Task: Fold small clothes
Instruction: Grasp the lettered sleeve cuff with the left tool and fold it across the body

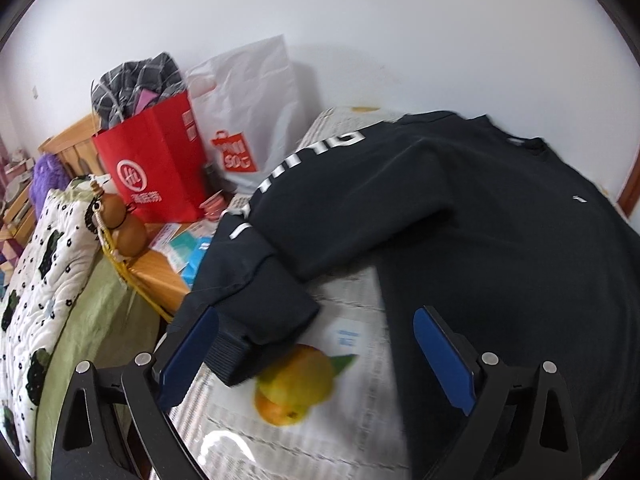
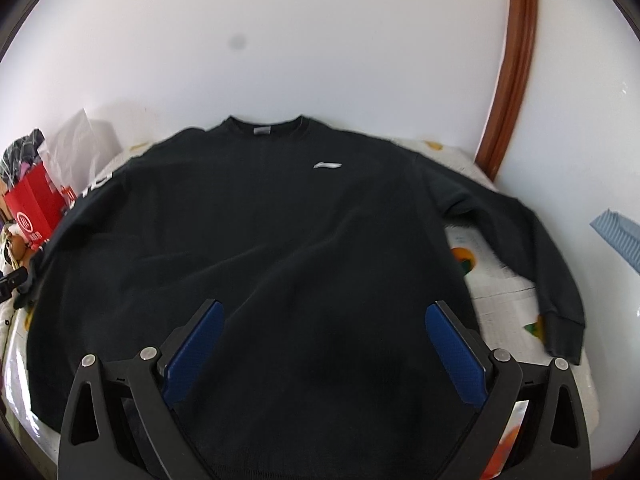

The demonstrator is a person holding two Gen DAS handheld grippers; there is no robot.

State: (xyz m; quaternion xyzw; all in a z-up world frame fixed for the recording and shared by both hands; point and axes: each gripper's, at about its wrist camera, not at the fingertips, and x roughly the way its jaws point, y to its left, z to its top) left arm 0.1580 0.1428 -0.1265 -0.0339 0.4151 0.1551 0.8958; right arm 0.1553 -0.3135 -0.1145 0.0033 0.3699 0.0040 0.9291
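Observation:
A black sweatshirt (image 2: 260, 220) lies flat and face up on a table with a fruit-printed cover (image 1: 352, 300), its collar toward the wall. Its left sleeve (image 1: 304, 184), with white lettering, bends back toward me. The ribbed cuff (image 1: 236, 354) lies just inside my left gripper's left finger. My left gripper (image 1: 316, 314) is open, low over the cuff and the cover, its pads not pressing on anything. My right gripper (image 2: 324, 306) is open above the lower body of the sweatshirt. The right sleeve (image 2: 532, 240) runs down the right side, ending in its cuff (image 2: 564, 340).
A red paper bag (image 1: 156, 160) stuffed with cloth and a white plastic bag (image 1: 248, 108) stand against the wall at the left. Brown gourds (image 1: 124, 220) and papers sit on a wooden ledge. A flowered quilt (image 1: 40, 260) lies far left. A blue striped cloth (image 2: 616, 236) lies at the right.

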